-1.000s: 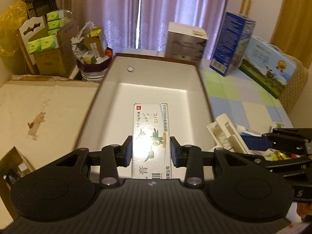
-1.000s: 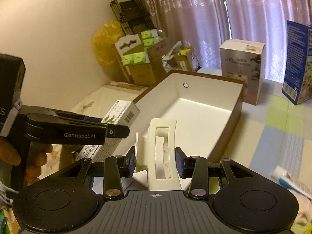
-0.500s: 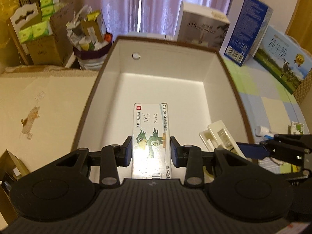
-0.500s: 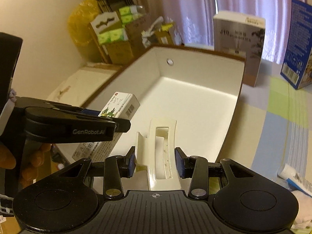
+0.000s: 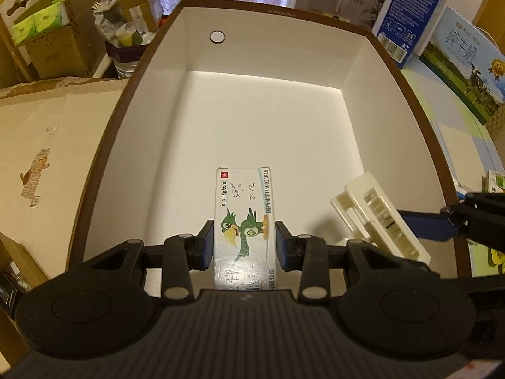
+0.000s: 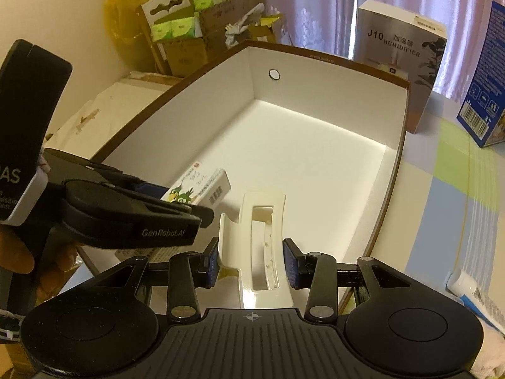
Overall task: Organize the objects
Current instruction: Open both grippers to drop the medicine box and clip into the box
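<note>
A white medicine box with a green parrot sits between the blue pads of my left gripper, which is shut on it. It hangs over the near end of a big brown-rimmed box with a white inside. A cream plastic hair claw clip is held in my right gripper, shut on its sides, also over the near end of that box. In the left wrist view the clip shows at the right. In the right wrist view the medicine box and the left gripper show at the left.
A humidifier carton, a blue carton and a milk carton stand behind and right of the box. Cardboard boxes with green tissue packs are at the back left. A flat cardboard sheet lies left. A tube lies on the checked mat.
Both grippers have come down and forward over the big box, tilting more downward. The box now fills both views. Each grip is unchanged.
</note>
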